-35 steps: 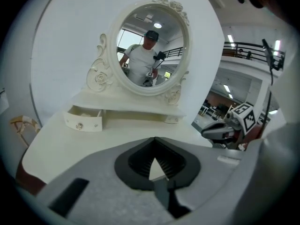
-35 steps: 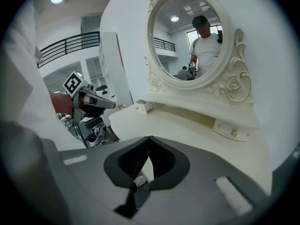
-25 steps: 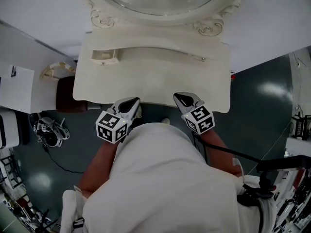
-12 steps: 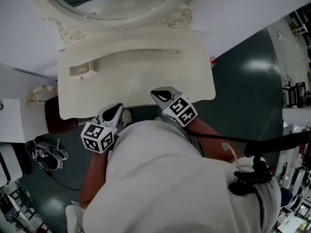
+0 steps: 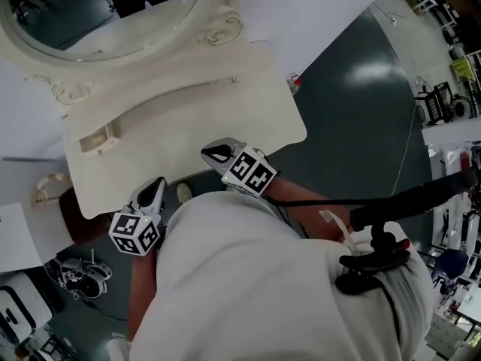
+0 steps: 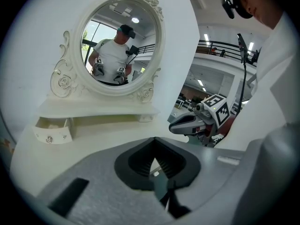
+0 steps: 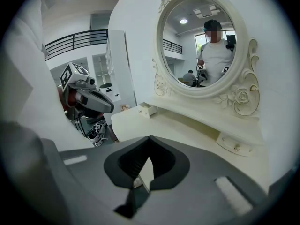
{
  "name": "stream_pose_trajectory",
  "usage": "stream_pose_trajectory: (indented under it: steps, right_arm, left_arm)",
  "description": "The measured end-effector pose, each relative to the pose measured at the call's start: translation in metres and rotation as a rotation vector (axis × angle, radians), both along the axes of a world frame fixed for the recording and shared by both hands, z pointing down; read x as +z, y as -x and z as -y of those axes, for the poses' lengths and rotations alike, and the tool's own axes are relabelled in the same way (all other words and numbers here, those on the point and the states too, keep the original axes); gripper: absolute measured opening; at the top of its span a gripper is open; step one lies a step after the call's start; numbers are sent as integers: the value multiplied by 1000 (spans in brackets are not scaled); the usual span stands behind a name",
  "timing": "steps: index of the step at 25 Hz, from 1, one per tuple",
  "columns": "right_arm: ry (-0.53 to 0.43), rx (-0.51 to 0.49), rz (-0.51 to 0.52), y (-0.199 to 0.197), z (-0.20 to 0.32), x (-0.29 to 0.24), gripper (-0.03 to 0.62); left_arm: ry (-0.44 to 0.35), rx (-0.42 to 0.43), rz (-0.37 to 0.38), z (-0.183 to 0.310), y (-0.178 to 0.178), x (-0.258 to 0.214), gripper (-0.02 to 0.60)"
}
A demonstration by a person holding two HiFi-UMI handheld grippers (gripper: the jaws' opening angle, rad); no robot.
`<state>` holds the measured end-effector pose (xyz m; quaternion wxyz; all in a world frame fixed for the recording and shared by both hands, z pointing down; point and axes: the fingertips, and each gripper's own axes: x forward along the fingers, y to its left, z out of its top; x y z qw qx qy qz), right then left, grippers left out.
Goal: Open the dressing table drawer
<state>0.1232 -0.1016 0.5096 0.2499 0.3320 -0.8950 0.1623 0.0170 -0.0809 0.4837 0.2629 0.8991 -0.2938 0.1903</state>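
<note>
The cream dressing table (image 5: 188,126) lies slantwise in the head view, its oval mirror (image 5: 90,13) at the top left. Under the mirror shelf, the small left drawer (image 5: 98,139) (image 6: 52,131) stands pulled out a little. The small right drawer (image 7: 236,146) with its knob (image 5: 234,80) sits flush. My left gripper (image 5: 158,183) (image 6: 154,161) is shut and empty, just off the table's front edge. My right gripper (image 5: 213,153) (image 7: 146,159) is shut and empty too, its tips over the front edge. Neither touches a drawer.
A dark red stool (image 5: 69,218) stands under the table's left end, with a tangle of gear (image 5: 79,271) on the dark floor beside it. A black device and cable (image 5: 376,258) hang at the person's right side. White wall behind the mirror.
The head view has swung, so the table now sits tilted and further left in the picture. Both grippers stay at the table's front edge, shut as before.
</note>
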Motion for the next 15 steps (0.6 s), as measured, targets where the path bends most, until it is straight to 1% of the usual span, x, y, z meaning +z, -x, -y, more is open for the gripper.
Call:
stream_pose_trajectory:
  steps: [10,15]
  right_arm:
    - [16,42,12,-15,-14,18,0]
    - [26,48,13,-40,-31,26,0]
  left_arm:
    - [18,43,8,-8,-17,15,3]
    - [31,38,9,-25,-39,18,3]
